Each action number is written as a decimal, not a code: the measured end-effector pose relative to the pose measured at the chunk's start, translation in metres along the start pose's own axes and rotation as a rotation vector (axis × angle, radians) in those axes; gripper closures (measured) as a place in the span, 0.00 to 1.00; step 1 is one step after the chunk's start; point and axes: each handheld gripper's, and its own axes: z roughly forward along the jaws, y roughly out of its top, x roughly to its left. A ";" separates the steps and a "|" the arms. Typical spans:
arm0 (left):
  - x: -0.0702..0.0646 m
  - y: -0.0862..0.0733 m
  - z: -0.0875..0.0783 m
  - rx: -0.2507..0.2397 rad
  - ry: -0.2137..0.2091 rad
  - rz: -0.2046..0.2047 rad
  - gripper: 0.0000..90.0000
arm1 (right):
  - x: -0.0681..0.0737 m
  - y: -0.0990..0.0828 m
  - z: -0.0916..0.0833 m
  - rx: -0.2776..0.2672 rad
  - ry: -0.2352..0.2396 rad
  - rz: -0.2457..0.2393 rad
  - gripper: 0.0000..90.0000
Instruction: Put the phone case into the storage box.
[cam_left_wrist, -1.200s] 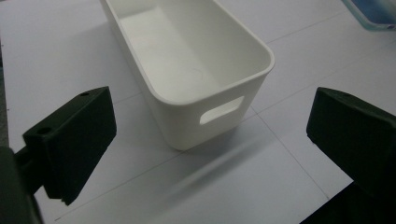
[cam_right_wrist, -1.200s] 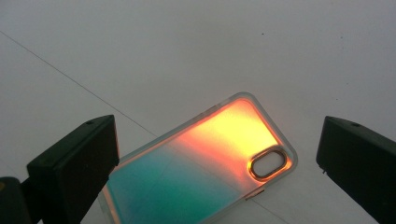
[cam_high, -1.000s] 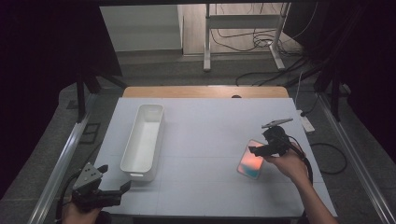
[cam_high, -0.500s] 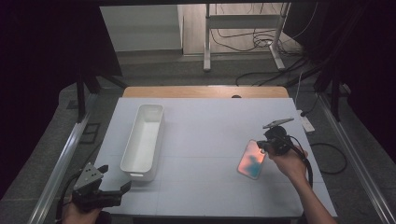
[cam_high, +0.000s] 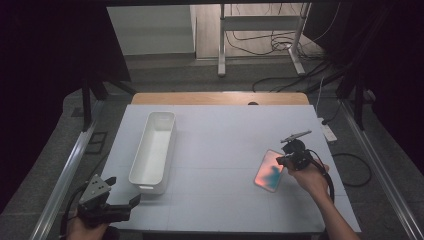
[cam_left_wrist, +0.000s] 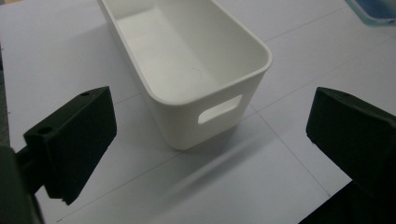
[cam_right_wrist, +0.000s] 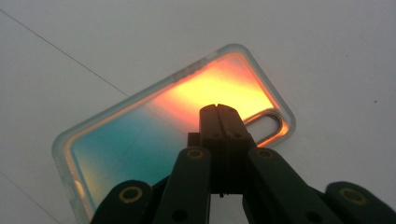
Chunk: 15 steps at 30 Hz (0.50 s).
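Observation:
A clear phone case (cam_high: 270, 170) with an orange-to-teal sheen lies on the right part of the white table (cam_high: 220, 140). In the right gripper view the phone case (cam_right_wrist: 140, 140) sits at a slant, camera cut-out to the right. My right gripper (cam_high: 289, 157) hovers over its near-right edge, and the right gripper (cam_right_wrist: 217, 108) has its jaws pressed together with nothing visible between them. Whether the tips touch the case is unclear. My left gripper (cam_high: 131, 202) is wide open at the table's near-left corner. The left gripper (cam_left_wrist: 210, 140) faces the short end of a white bin (cam_left_wrist: 187, 60).
The long white bin (cam_high: 154, 150) stands empty on the left half of the table, with a handle slot (cam_left_wrist: 219, 109) in its near end. A wooden strip (cam_high: 220, 98) runs along the far edge. Cables and a metal stand lie on the floor beyond.
The right hand and its gripper have shifted very slightly over the phone case, which looks a little more slanted. The left gripper has stayed put.

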 end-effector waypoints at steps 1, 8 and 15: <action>0.000 0.000 0.000 0.000 0.000 0.000 0.03 | -0.002 -0.001 0.000 0.002 -0.005 0.005 1.00; 0.000 0.000 0.000 0.000 0.000 0.000 0.03 | -0.011 -0.007 -0.003 0.012 -0.029 0.036 0.99; 0.000 0.000 0.000 0.001 0.000 0.001 0.03 | -0.023 -0.015 -0.001 0.046 -0.050 0.079 1.00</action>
